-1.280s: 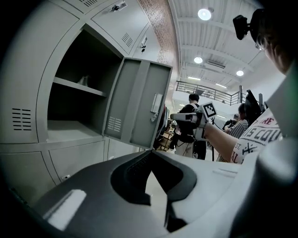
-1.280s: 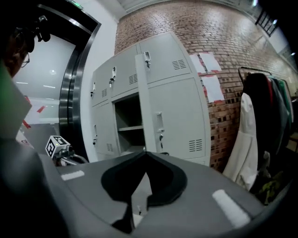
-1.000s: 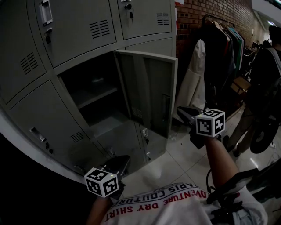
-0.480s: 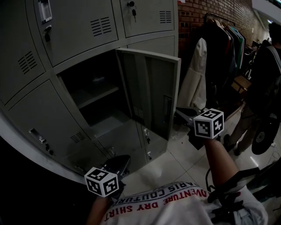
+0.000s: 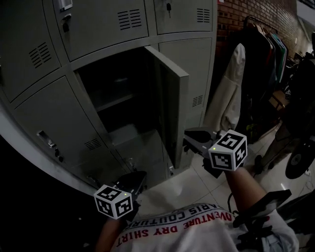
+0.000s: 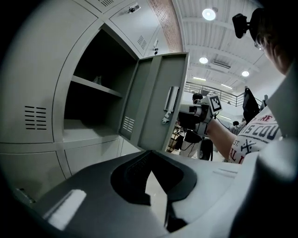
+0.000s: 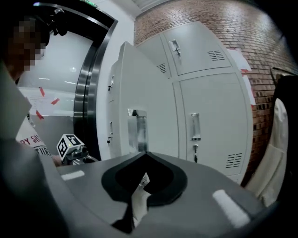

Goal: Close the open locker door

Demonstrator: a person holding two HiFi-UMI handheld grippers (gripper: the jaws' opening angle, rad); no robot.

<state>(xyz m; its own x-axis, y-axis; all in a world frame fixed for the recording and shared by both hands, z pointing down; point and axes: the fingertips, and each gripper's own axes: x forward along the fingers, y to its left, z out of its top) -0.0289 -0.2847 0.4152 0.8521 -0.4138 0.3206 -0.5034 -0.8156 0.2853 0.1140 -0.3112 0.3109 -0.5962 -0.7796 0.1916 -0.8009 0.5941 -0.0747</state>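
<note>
The grey locker door point(image 5: 170, 106) stands half open, hinged at the right of its dark compartment point(image 5: 115, 98), which has one shelf. My right gripper point(image 5: 189, 140) is shut and empty, with its tips against or just short of the door's outer face near the lower free edge. In the right gripper view the door point(image 7: 125, 102) and its metal handle point(image 7: 138, 132) fill the space right beyond the right gripper point(image 7: 145, 154). My left gripper point(image 5: 135, 179) hangs low in front of the bottom lockers, shut and empty. The left gripper view shows the door point(image 6: 158, 107) above the left gripper point(image 6: 150, 153).
Closed lockers point(image 5: 194, 69) adjoin the door on the right. Coats on a rack point(image 5: 236, 88) hang further right against a brick wall point(image 5: 241, 12). A person point(image 5: 300, 88) stands at the right edge. Pale floor tiles point(image 5: 182, 184) lie below.
The door has swung leftward, partway toward the compartment. My right gripper has moved left and nearer to the door. The left gripper has stayed low.
</note>
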